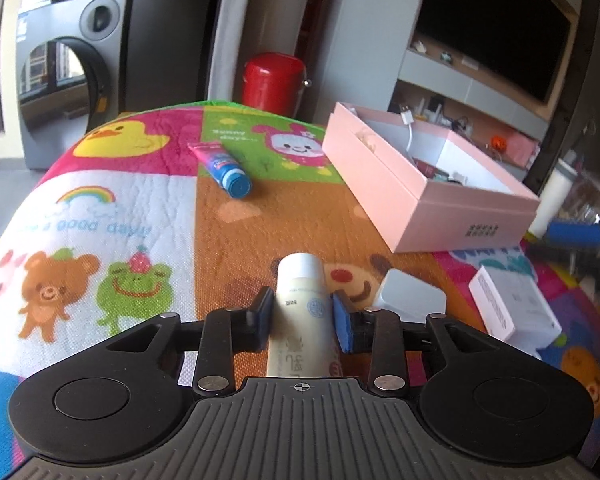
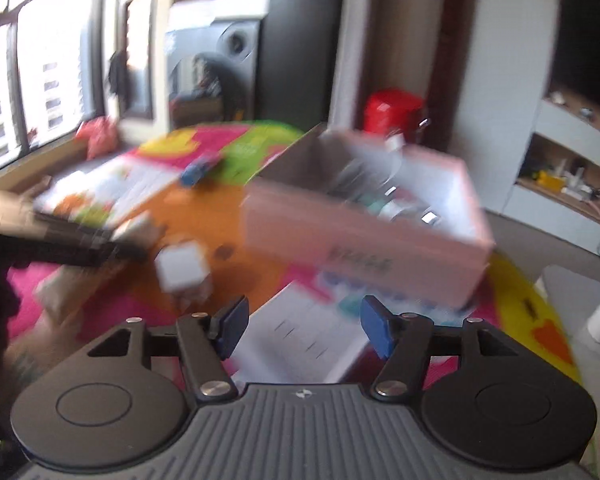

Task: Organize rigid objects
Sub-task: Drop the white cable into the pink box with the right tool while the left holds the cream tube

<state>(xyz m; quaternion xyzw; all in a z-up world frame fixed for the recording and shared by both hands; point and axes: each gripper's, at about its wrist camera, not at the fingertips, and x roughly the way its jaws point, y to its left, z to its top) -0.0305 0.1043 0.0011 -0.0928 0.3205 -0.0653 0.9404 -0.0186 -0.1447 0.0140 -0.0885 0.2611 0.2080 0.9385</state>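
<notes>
Though the right wrist view is smeared with blur, the left one is sharp enough to count what lies on the desk, which is covered by a cartoon-print cloth (image 1: 100, 200). There is one pink box (image 1: 384, 188), open at the top, with a white cable and small items inside (too small to name).

Left of the pink box, well apart from it, lies one pink tube with a blue cap (image 1: 220, 168). Nearer the camera than the box lies one cream tube (image 1: 300, 280), flat on the cloth with its cap pointing away. Between that tube and the box's near corner sits one white plug adapter (image 1: 408, 296). Just right of the adapter lies one flat white carton (image 1: 512, 304). Behind the pink box, off the desk, stands one red canister (image 1: 274, 80).

The left gripper (image 1: 304, 316) has its two fingers (image 1: 262, 316) narrow, one close on each side of the cream tube; whether the pads press on it I cannot tell.

The right gripper (image 2: 304, 330) has its fingers (image 2: 374, 328) wide apart, gripping nothing, with the white carton showing on the desk between them, on the near side of the pink box.
</notes>
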